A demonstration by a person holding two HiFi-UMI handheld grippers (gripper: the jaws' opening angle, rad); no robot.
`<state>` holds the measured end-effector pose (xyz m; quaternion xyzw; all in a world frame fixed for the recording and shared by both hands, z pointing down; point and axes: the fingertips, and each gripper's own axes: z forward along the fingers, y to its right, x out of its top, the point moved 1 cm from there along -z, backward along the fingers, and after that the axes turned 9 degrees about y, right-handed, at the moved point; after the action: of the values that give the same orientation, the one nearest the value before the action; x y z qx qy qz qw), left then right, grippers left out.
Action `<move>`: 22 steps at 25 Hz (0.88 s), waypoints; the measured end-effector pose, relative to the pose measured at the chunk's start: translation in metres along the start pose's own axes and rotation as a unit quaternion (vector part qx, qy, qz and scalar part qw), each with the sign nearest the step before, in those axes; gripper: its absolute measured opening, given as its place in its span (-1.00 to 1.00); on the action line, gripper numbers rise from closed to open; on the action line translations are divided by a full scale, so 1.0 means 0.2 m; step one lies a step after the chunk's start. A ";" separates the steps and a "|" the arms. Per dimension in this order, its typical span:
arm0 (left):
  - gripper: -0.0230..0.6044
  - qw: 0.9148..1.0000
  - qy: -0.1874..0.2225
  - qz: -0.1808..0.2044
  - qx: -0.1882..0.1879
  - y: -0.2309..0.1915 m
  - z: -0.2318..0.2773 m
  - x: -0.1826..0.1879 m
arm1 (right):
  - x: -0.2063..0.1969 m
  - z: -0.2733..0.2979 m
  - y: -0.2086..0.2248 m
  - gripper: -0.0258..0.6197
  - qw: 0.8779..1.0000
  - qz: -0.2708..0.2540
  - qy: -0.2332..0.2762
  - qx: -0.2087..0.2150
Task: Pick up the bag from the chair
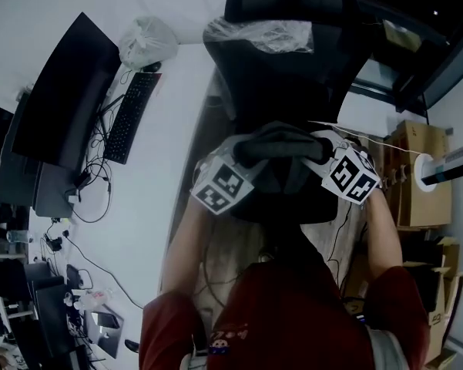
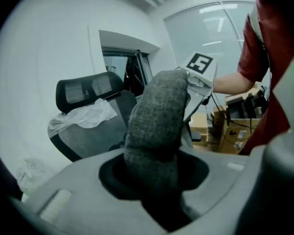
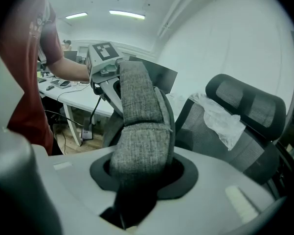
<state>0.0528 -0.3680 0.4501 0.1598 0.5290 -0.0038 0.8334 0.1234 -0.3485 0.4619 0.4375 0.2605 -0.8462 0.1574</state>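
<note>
A dark bag (image 1: 281, 179) hangs between my two grippers, above the seat of a black mesh office chair (image 1: 285, 60). Its grey woven handle (image 1: 273, 143) arches from one gripper to the other. My left gripper (image 1: 239, 162) is shut on the handle's left end, and the grey fabric (image 2: 156, 126) fills its jaws (image 2: 156, 180). My right gripper (image 1: 317, 157) is shut on the right end, with the handle (image 3: 139, 126) pinched in its jaws (image 3: 137, 180). Each gripper view shows the other gripper's marker cube (image 2: 201, 65) (image 3: 103, 53) beyond the handle. The bag's body is mostly hidden in both gripper views.
Crumpled clear plastic (image 1: 262, 33) lies over the chair's headrest. A white desk at left carries a monitor (image 1: 62, 99), a keyboard (image 1: 131, 118), a white plastic bag (image 1: 146, 41) and cables. Cardboard boxes (image 1: 420, 176) stand at right. The person's red-sleeved arms frame the bag.
</note>
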 end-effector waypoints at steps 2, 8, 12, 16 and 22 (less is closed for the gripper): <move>-0.46 1.000 -0.001 0.004 0.002 0.11 -0.08 0.02 | 0.03 -0.05 -0.12 -0.52 1.000 -0.001 -0.001 -0.003; -0.46 1.000 -0.005 0.007 0.005 0.44 -0.24 0.02 | 0.05 -0.19 -0.47 -0.52 1.000 0.000 0.000 -0.008; -0.46 1.000 -0.015 -0.001 0.003 0.64 -0.36 -0.05 | 0.04 -0.22 -0.70 -0.52 1.000 0.008 -0.002 0.000; -0.46 1.000 -0.028 -0.008 0.004 0.81 -0.43 -0.11 | 0.00 -0.25 -0.90 -0.52 1.000 0.021 -0.005 0.012; -0.46 0.999 -0.038 -0.027 0.004 1.01 -0.50 -0.20 | -0.04 -0.26 -1.11 -0.52 0.999 0.025 -0.012 0.028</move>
<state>-0.0180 -0.1560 0.4982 0.1486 0.5011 -0.0343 0.8519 0.0523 -0.1366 0.5102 0.4384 0.2237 -0.8538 0.1696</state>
